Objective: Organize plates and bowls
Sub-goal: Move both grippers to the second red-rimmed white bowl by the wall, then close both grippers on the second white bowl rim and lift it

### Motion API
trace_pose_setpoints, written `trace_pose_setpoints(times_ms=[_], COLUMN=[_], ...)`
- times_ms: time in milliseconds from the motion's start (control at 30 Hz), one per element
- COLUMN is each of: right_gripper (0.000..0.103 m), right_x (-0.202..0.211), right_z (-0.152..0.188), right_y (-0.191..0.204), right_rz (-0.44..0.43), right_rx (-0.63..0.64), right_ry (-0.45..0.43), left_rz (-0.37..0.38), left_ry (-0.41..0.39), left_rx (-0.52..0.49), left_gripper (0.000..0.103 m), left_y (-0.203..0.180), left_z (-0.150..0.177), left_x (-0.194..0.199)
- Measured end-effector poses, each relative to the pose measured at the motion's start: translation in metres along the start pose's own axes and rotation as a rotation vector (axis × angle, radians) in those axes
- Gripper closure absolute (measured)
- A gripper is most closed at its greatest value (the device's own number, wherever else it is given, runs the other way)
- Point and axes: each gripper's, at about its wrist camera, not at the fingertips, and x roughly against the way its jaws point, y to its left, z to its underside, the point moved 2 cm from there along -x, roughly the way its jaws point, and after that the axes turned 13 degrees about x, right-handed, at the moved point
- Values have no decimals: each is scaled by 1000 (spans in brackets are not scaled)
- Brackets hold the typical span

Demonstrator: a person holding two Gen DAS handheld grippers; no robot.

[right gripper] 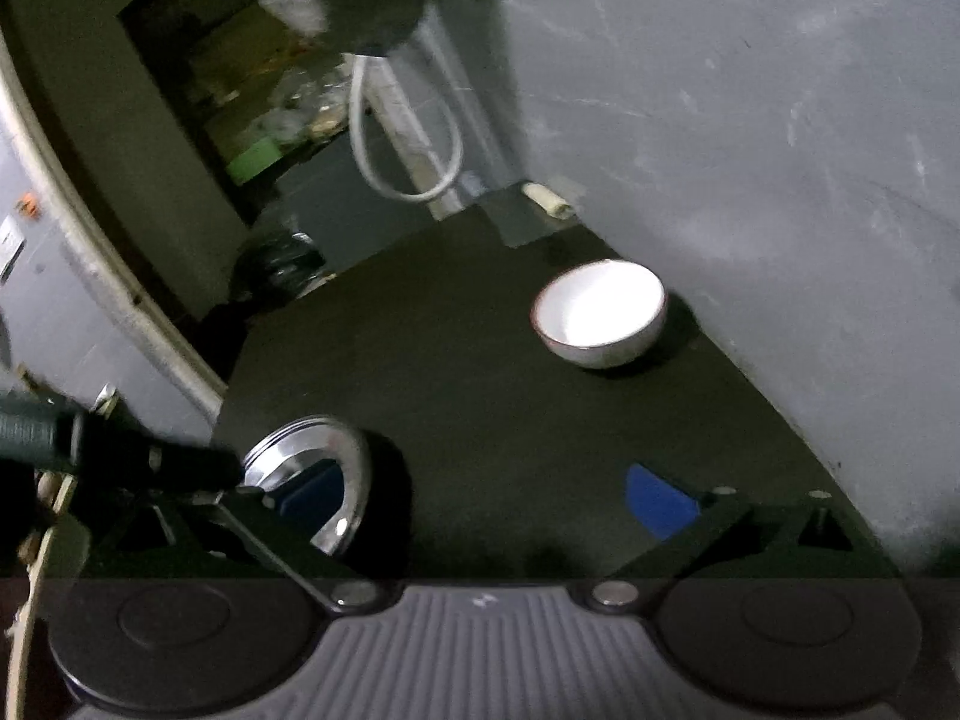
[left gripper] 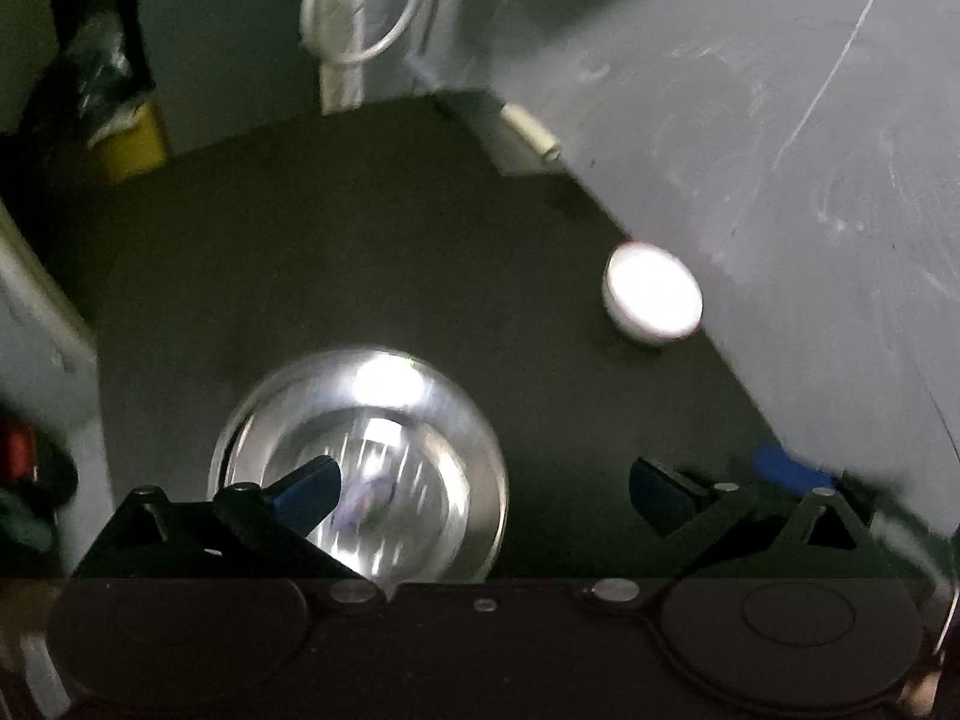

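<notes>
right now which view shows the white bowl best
The right wrist view: the white bowl sits sharp on the dark table by the wall, with its reddish rim, inside and outer side all visible. The left wrist view shows it too, but farther off, blurred and glared to a bright patch.

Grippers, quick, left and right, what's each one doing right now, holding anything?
Left gripper: open, nothing held; the steel bowl sits on the dark counter below.
Right gripper: open, empty; the white bowl sits ahead, untouched.
</notes>
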Motion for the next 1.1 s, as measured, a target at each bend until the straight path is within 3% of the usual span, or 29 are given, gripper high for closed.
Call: trace_pose_setpoints(times_ms=[100,167,300,467,633,800,933,1100], right_gripper=[0,0,0,6,10,21,28,42], right_x=[-16,-26,-35,-43,-50,-62,-72,-83], right_z=[-1,-4,-5,-8,-16,-23,-29,-35], right_y=[-10,-14,-27,-38,-45,-52,-54,-60], right_rz=[26,91,117,106,161,192,222,264], right_rx=[-21,-10,-55,-128,-146,-190,-222,-246], right_ry=[25,36,15,-39,-59,-55,-60,-59], left_rz=[23,33,76,112,140,146,136,150], left_ry=[-36,-61,-88,-52,-31,11,30,58], left_rx=[-37,-62,-147,-237,-276,-289,-233,-209], left_gripper=[1,1,1,1,1,1,2,19], left_y=[-19,-30,-54,-75,-90,-98,-95,-95], left_z=[-24,-39,-65,-85,-91,-94,-99,-98], left_x=[-18,-30,-66,-116,-147,-169,-179,-185])
